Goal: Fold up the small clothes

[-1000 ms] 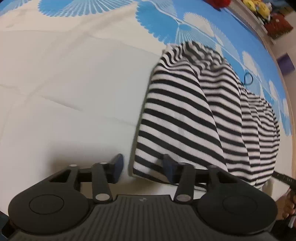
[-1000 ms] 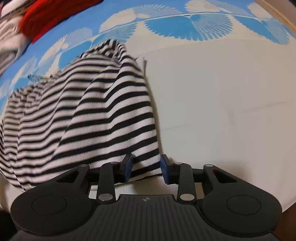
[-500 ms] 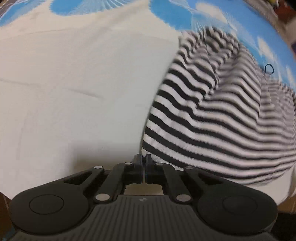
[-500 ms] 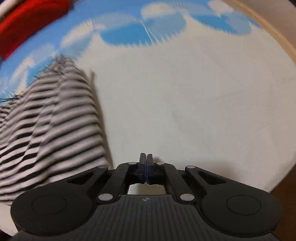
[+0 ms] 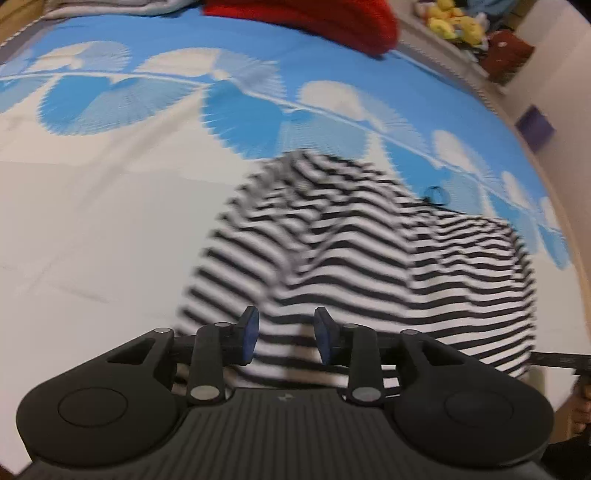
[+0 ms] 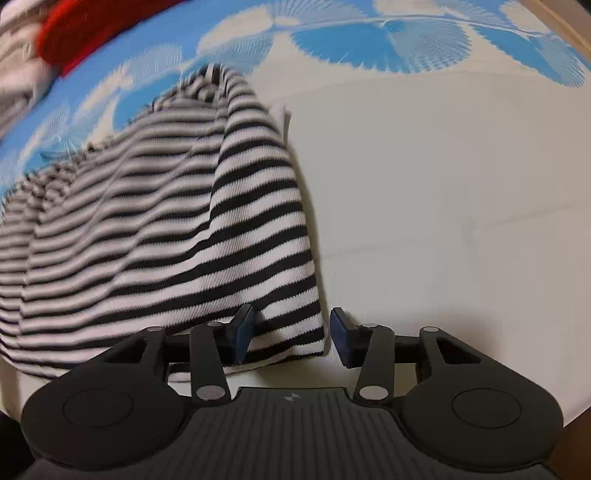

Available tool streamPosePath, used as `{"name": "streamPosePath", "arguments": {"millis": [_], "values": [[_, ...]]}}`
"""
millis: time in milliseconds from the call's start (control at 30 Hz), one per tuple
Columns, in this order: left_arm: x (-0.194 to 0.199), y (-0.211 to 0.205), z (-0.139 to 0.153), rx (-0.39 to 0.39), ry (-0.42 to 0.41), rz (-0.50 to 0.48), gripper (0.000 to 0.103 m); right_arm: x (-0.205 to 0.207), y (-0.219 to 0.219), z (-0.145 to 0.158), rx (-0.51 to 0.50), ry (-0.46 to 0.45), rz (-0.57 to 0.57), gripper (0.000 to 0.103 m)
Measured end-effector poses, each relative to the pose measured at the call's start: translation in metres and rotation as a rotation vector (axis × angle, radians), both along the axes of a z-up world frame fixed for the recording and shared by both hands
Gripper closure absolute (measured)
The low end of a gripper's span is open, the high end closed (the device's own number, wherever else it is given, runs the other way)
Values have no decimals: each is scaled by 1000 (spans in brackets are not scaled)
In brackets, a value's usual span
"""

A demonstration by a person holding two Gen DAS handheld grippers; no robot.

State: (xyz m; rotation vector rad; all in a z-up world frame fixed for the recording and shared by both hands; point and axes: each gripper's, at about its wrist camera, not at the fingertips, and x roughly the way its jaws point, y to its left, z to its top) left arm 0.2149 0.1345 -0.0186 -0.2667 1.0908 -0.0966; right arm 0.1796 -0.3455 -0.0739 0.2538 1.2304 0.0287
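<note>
A black-and-white striped garment (image 5: 369, 266) lies bunched on the white and blue bedsheet (image 5: 92, 221). It also shows in the right wrist view (image 6: 166, 229). My left gripper (image 5: 284, 338) is open and hovers over the garment's near hem, fingers apart with striped cloth between and below them. My right gripper (image 6: 291, 339) is open at the garment's near right corner, which lies between its fingers. Whether either touches the cloth is unclear.
A red item (image 5: 314, 18) lies at the far edge of the bed, also in the right wrist view (image 6: 92, 26). Yellow toys (image 5: 454, 22) sit on a shelf beyond. A small dark ring (image 5: 436, 195) lies by the garment. The bed's near edge is just below both grippers.
Half a second ago both grippers were shut beside the garment. Now both are open and have moved back over its near hem.
</note>
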Motion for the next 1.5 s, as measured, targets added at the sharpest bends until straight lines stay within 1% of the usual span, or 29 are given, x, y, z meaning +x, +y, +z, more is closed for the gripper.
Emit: {"name": "streamPosePath", "arguments": {"millis": [33,100,133,200,233,267,300,367,400,433,500,533,567,600,667,700,733,767,833,900,933,967,1000,1133,1200,1267,1400,1500], "values": [[3,-6,0,-17,-8,-11,65,1,1,0,5,-1,7,95],[7,-21,-1,-37,-23,-34,65,0,-1,4,22,-16,-10,98],[9,-29,0,-41,-29,-49,65,-2,-5,11,35,-39,-30,99],[14,-42,-1,-45,-39,-79,65,-10,-19,33,82,-132,-92,100],[16,-47,-2,-48,-40,-92,65,-16,-25,42,82,-171,-116,102],[19,-52,-3,-49,-38,-103,65,-23,-30,49,57,-193,-132,102],[21,-56,-5,-46,-33,-110,65,-27,-34,50,39,-194,-140,101],[28,-63,-10,-29,-19,-118,65,-28,-40,45,36,-159,-154,101],[32,-66,-14,-12,-5,-118,65,-26,-38,38,26,-124,-126,101],[35,-68,-19,10,15,-113,65,-23,-34,31,-6,-83,-97,100],[43,-69,-32,68,74,-84,65,-18,-25,21,-121,-32,-71,101],[47,-67,-38,88,96,-63,65,-17,-22,22,-167,-39,-63,99],[51,-62,-42,101,114,-31,62,-16,-21,28,-179,-78,-71,97],[55,-57,-45,98,123,5,62,-16,-21,39,-155,-148,-85,97],[60,-44,-47,77,120,92,62,-17,-17,56,-73,-271,-89,94],[62,-40,-47,71,112,125,62,-16,-14,61,-35,-306,-78,87],[64,-38,-47,67,103,146,62,-13,-9,61,-5,-312,-57,79],[65,-38,-45,65,94,160,62,-9,-3,58,21,-288,-32,75],[66,-39,-41,53,71,163,62,0,9,43,38,-188,24,63],[69,-43,-38,51,50,155,62,5,22,23,-33,-58,87,62],[69,-44,-37,55,44,151,62,4,28,17,-84,-30,113,62],[71,-44,-35,60,44,148,62,2,33,19,-112,-38,131,62],[72,-46,-33,62,44,146,62,2,35,23,-116,-63,135,62],[71,-46,-30,55,34,149,62,0,32,41,-78,-156,97,62],[70,-47,-29,56,28,148,62,11,26,42,-79,-188,83,62],[69,-47,-28,56,23,145,62,17,27,43,-91,-199,68,62],[67,-46,-26,52,13,145,62,22,29,41,-103,-192,58,62],[64,-42,-21,54,-1,153,62,25,33,43,-111,-224,47,62]]}}
